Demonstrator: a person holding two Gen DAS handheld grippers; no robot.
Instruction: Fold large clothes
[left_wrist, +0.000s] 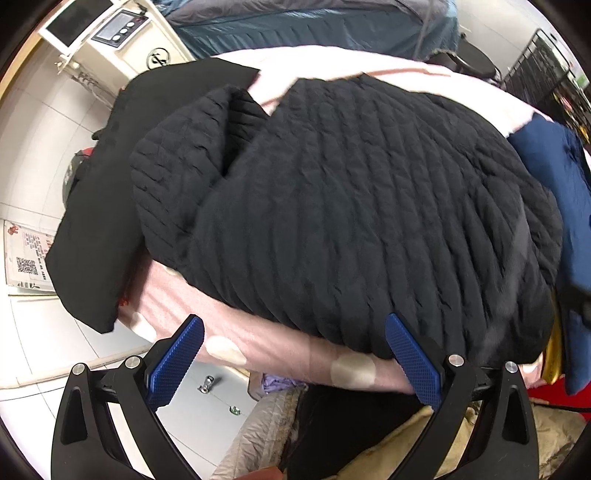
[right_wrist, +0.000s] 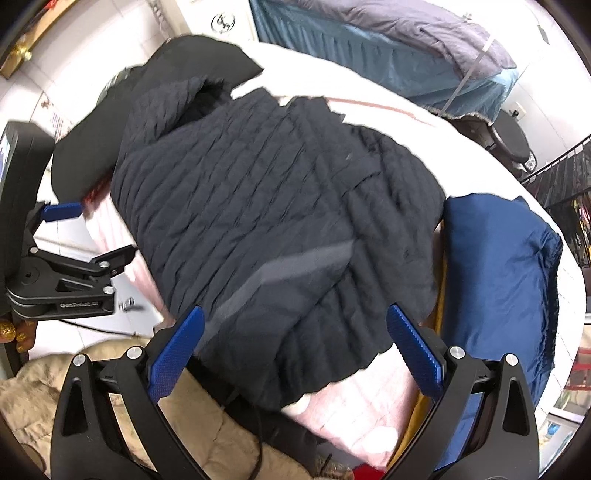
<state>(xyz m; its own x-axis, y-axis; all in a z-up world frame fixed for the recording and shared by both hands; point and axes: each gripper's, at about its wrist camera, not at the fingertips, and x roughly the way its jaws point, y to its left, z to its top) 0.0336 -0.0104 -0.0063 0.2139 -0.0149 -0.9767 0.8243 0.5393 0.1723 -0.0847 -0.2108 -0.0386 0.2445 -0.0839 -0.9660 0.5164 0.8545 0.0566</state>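
The black quilted jacket (left_wrist: 351, 206) is seen partly folded on the pink bed (left_wrist: 258, 347); both tools (left_wrist: 293, 354) (right_wrist: 295, 350) are held wide, empty.

The right gripper (right_wrist: 295, 343) hangs wide apart above a black quilted jacket (right_wrist: 266, 229) lying on a pink blanket (right_wrist: 354, 410), beside a folded navy garment (right_wrist: 495, 273).

Black quilted jacket (left_wrist: 351, 206) hides most of pink bedding (left_wrist: 280, 350); blue garment (right_wrist: 495, 280) prob. cut off at edge.

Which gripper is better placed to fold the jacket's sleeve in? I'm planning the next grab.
Left, probably: the sleeve sticks out on the black jacket's left side. The right gripper faces the hem. Both are open.
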